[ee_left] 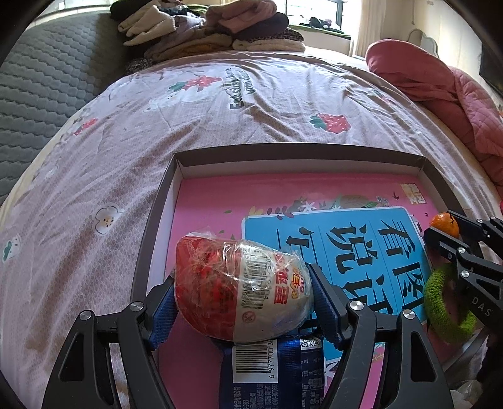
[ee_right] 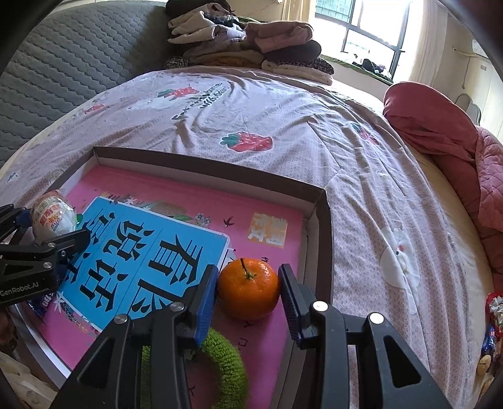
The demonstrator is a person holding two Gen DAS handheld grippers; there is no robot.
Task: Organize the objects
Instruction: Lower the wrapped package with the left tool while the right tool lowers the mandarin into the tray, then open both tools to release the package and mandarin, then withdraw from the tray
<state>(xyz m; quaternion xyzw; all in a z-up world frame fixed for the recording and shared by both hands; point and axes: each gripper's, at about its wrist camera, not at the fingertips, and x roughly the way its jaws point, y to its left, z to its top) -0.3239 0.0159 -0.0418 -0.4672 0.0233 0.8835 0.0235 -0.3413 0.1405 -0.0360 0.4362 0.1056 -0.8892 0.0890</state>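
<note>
A shallow cardboard box [ee_left: 298,151] lies on the bed with a pink and blue picture book [ee_left: 220,195] flat inside it. My left gripper [ee_left: 243,302] is shut on a red and white egg-shaped toy [ee_left: 242,283] in clear wrap, over the box's near left part and just above a blue packet [ee_left: 283,371]. My right gripper [ee_right: 248,292] is shut on a mandarin [ee_right: 248,289] that sits low over the book, near the box's right wall [ee_right: 325,239]. A green knitted ring [ee_right: 226,358] lies in the box just below the right gripper's left finger.
The bed sheet [ee_left: 188,132], printed with strawberries, stretches beyond the box. A pile of folded clothes [ee_left: 207,28] sits at the far end, a pink quilt [ee_left: 440,81] at the right, and a grey quilted panel [ee_left: 47,78] at the left. Snack wrappers [ee_right: 493,314] lie at the right edge.
</note>
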